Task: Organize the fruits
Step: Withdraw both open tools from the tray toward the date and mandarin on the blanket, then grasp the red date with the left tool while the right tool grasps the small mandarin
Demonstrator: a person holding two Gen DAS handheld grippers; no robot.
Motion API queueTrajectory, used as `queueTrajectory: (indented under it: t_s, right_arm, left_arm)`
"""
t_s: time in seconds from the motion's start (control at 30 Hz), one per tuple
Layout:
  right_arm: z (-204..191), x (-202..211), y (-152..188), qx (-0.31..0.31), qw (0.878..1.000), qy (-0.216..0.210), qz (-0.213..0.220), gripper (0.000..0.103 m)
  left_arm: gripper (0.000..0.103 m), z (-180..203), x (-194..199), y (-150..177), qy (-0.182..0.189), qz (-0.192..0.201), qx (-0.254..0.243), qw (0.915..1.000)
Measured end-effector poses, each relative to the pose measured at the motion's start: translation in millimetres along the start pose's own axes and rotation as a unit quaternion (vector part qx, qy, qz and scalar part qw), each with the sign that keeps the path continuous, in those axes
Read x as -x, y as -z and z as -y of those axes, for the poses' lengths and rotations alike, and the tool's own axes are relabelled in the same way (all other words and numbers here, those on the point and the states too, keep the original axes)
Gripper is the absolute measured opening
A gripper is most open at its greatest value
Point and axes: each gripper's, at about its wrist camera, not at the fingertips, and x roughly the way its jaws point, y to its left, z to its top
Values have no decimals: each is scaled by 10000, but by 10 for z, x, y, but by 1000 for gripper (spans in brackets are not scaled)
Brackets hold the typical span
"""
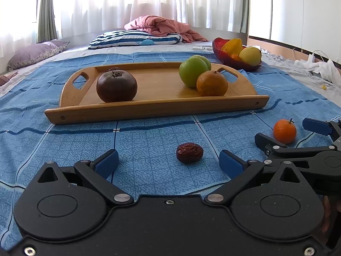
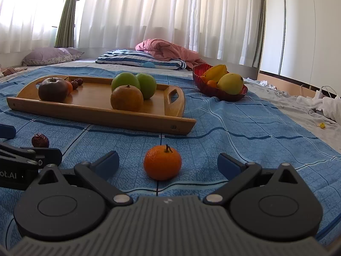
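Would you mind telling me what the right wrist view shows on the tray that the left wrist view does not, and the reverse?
Only the right wrist view shows a small orange fruit and two small dark red fruits behind the dark apple. Only the left wrist view shows the tray's left handle cutout. Both share the wooden tray, two green apples, the brownish orange, the red bowl, the loose mandarin and the dried date.

Daylight is pouring through the white curtains (image 2: 162, 10) at the back, blowing them out to near-white glare in both views. The blue bedspread (image 1: 149, 140) is staying evenly lit, with fruit casting only soft, short shadows toward the cameras. Fisheye distortion is bending the wardrobe edges and bed lines near the borders, and corners are darkening into vignette. Foreground housings are looking slightly soft.
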Motion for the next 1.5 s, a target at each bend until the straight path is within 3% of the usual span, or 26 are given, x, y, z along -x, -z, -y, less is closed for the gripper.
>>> queueTrajectory:
  t_s: [0.17, 0.4, 0.6, 0.73, 0.83, 0.97, 1.2, 1.5]
  right_arm:
    - [-11, 2, 7, 57, 10000, -39, 4, 103]
    - [-77, 33, 27, 292, 9995, -40, 59, 100]
    - [-17, 41, 17, -4, 9998, -210, -44, 95]
    - [8, 68, 27, -223, 9990, -391, -76, 86]
    - [-8, 106, 43, -348, 9980, -519, -56, 75]
    - [-35, 154, 50, -502, 9974, -519, 1, 67]
    - [50, 175, 37, -741, 9967, -317, 23, 38]
    - [120, 231, -143, -830, 9946, -525, 332, 37]
  left_arm:
    - [84, 47, 37, 35, -45, 116, -95, 9999]
    - [49, 191, 92, 67, 35, 262, -329, 9991]
    - [40, 230, 114, 56, 85, 250, -384, 9989]
    - [24, 227, 148, 46, 123, 247, -363, 9990]
    - [24, 211, 167, 41, 88, 248, -313, 9992]
    - [24, 182, 185, 28, 72, 251, -279, 9993]
    - [24, 112, 192, -20, 17, 263, -219, 9994]
    - [24, -84, 179, -207, -96, 409, -72, 9991]
